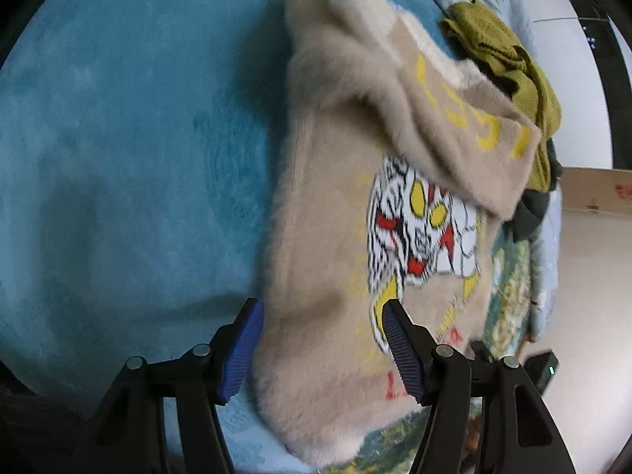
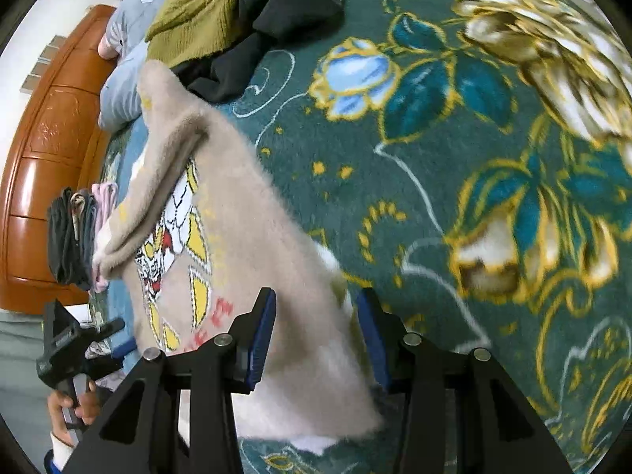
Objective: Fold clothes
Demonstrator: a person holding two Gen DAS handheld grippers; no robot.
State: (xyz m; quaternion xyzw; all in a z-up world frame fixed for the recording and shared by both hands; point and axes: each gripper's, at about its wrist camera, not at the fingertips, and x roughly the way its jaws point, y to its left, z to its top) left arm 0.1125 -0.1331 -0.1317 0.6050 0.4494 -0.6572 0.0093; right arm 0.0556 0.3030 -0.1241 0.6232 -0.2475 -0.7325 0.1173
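A: Sweater (image 1: 328, 260) first: the beige fuzzy one with the cartoon face lies on the bed, partly on the blue blanket (image 1: 118, 158) and partly on the floral blanket (image 2: 434, 158), with 1 sleeve (image 1: 434, 118) already folded across the chest.

B: And my tongs?

A: Your left gripper (image 1: 322, 349) has its jaws spread, straddling the hem edge without pinching it. Your right gripper (image 2: 316, 335) is also spread wide, the other hem corner running between its pads; I judge neither is clamped.

B: So what do I do well here?

A: Close both on the hem together, each biting through every layer of the thick pile, or the fur will slip. Match your 2 grips in height, lift just enough to clear the blankets, and carry the hem toward the collar so the fold lands square. Keep clear of the olive garment (image 2: 197, 12) and the dark clothes (image 2: 276, 12) heaped beyond, and the folded stack (image 2: 79, 233) by the headboard (image 2: 47, 158).
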